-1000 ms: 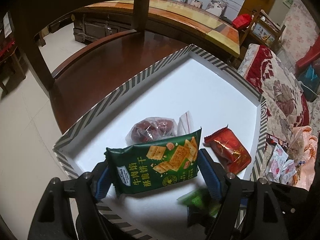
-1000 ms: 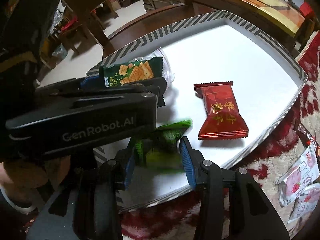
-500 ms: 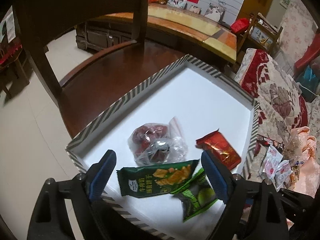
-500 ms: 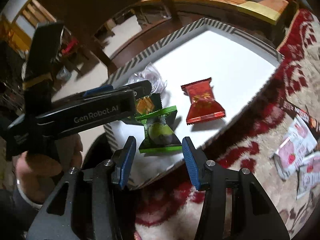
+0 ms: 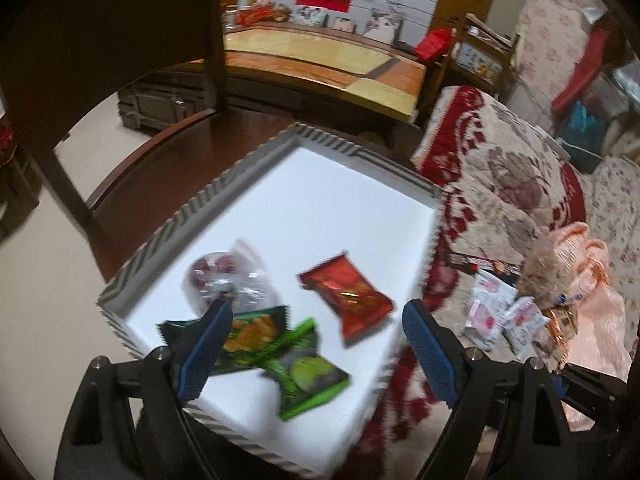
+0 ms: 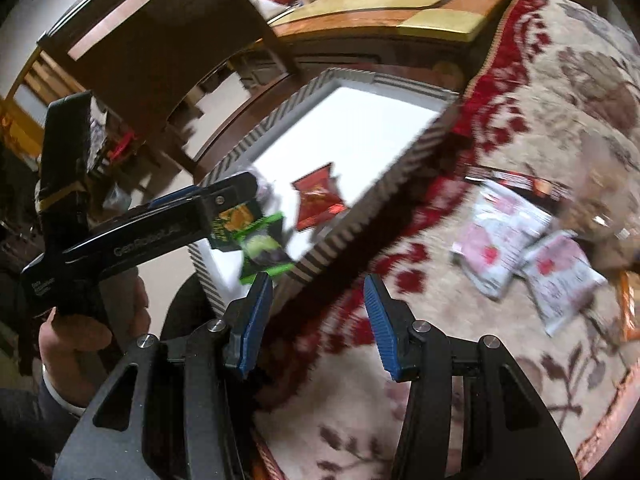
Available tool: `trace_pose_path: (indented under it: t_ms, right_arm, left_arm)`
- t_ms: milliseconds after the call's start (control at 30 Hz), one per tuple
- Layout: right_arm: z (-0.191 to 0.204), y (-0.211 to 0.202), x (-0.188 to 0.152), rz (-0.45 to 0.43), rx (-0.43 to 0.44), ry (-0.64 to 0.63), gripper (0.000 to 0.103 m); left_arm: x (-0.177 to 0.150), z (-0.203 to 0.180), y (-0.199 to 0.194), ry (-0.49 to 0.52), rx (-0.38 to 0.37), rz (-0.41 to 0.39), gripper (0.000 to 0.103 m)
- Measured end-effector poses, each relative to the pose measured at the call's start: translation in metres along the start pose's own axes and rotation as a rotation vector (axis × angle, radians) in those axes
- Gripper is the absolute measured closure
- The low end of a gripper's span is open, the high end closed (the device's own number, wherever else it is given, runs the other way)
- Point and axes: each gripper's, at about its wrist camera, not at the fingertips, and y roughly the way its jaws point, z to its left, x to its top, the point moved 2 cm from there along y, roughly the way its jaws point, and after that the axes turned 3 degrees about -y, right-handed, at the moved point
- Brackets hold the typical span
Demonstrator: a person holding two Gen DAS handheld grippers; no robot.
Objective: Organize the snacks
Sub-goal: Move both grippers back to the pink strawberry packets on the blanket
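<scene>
A white box with a striped rim [image 5: 192, 208] holds a clear bag of red dates [image 5: 224, 276], a red packet [image 5: 348, 300], a green cracker packet [image 5: 248, 336] and a green packet [image 5: 308, 376] printed with a round green sweet. My left gripper [image 5: 314, 316] hovers open above the box's near corner, with nothing between its pads. In the right wrist view my right gripper [image 6: 316, 284] stands open and empty just outside the box's striped wall [image 6: 360, 208], over the red-and-cream floral cover [image 6: 520, 100].
The box rests on a dark wooden chair seat [image 5: 160, 168]. Pink-and-white snack packets [image 6: 500, 240] and a dark bar [image 6: 516, 180] lie loose on the floral cover to the right. A person's hand [image 6: 80, 320] holds the left gripper. A long wooden table [image 5: 320, 64] stands behind.
The left gripper let go of the green cracker packet and the right let go of the green sweet packet; both packets now lie in the box. Both grippers rose and drew back, the right swinging out over the cover.
</scene>
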Motion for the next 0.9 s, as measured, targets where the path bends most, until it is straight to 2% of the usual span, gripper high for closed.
trace_pose_path:
  t_ms: [233, 500, 900]
  right_arm:
    - [-0.047, -0.035, -0.030, -0.038, -0.041, 0.112, 0.056]
    - [-0.094, -0.052, -0.062, -0.054, -0.087, 0.224, 0.056]
    - [-0.121, -0.057, -0.071, -0.072, -0.135, 0.262, 0.056]
  left_arm:
    - [-0.010, -0.040, -0.002, 0.074, -0.044, 0.024, 0.014]
    - [-0.028, -0.081, 0.008, 0.153, -0.099, 0.092, 0.014]
    - [-0.038, -0.123, 0.037, 0.235, -0.140, 0.181, 0.014]
